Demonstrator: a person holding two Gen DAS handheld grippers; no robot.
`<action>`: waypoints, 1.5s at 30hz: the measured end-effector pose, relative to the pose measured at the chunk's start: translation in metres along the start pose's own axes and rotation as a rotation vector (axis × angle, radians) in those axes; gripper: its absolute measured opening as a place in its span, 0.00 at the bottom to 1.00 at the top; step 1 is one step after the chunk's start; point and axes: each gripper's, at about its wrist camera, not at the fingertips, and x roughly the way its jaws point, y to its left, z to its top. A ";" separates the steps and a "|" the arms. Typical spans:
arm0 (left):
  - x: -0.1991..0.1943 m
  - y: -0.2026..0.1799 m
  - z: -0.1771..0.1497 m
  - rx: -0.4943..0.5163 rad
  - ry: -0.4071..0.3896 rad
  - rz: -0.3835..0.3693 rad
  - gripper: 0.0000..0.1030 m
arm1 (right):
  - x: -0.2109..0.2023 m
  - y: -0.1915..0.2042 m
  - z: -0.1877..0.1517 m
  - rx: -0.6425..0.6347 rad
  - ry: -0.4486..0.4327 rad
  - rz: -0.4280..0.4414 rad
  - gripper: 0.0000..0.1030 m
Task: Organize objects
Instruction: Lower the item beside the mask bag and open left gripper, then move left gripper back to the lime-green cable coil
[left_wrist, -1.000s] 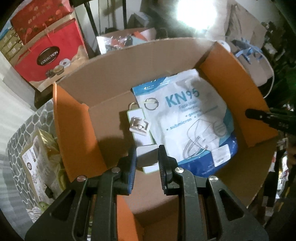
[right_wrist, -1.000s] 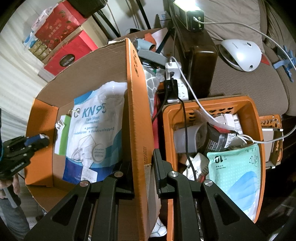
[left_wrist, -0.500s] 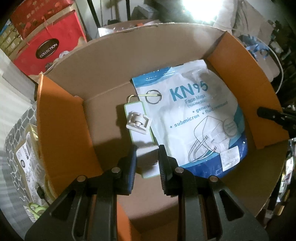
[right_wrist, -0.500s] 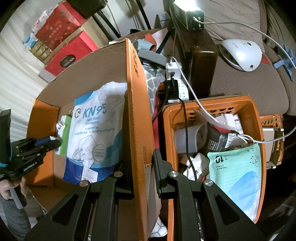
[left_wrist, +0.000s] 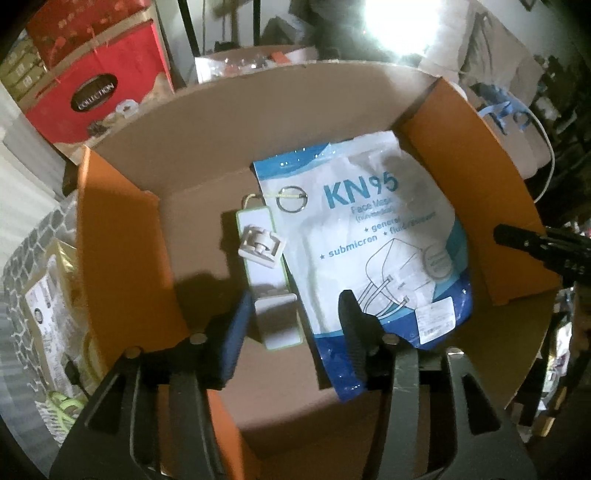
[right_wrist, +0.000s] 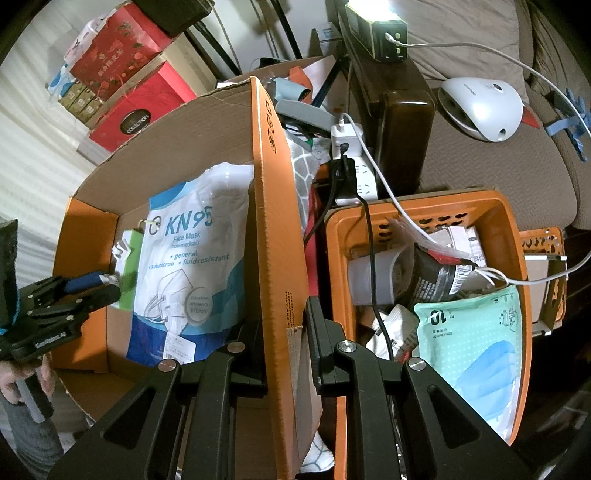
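A cardboard box (left_wrist: 207, 122) with orange flaps holds a KN95 mask pack (left_wrist: 373, 236) and a green-edged white card (left_wrist: 269, 280) with a white plastic clip (left_wrist: 260, 247) and a key ring (left_wrist: 291, 199). My left gripper (left_wrist: 291, 317) is open inside the box, its jaws either side of the card's near end, and the card lies on the box floor. My right gripper (right_wrist: 286, 347) is shut on the box's right orange flap (right_wrist: 273, 221). The left gripper also shows in the right wrist view (right_wrist: 92, 288).
An orange basket (right_wrist: 517, 229) right of the box holds a teal mask pack (right_wrist: 469, 339), a black pouch and cables. A power strip (right_wrist: 351, 173), a white device (right_wrist: 480, 107) on a sofa and red gift boxes (left_wrist: 96, 85) surround it. A packet (left_wrist: 48, 317) lies left.
My left gripper has opened and let go of the green-edged card, which now lies on the box floor. The right gripper has kept its hold on the flap.
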 end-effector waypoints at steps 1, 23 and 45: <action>-0.002 0.000 0.000 -0.003 -0.005 -0.003 0.49 | 0.000 0.000 0.000 0.001 0.000 0.001 0.15; -0.066 0.020 -0.004 -0.052 -0.170 -0.026 0.88 | 0.001 0.003 0.000 0.002 -0.002 0.005 0.15; -0.091 0.131 -0.031 -0.203 -0.187 0.037 1.00 | 0.002 0.006 0.000 0.002 -0.003 0.008 0.15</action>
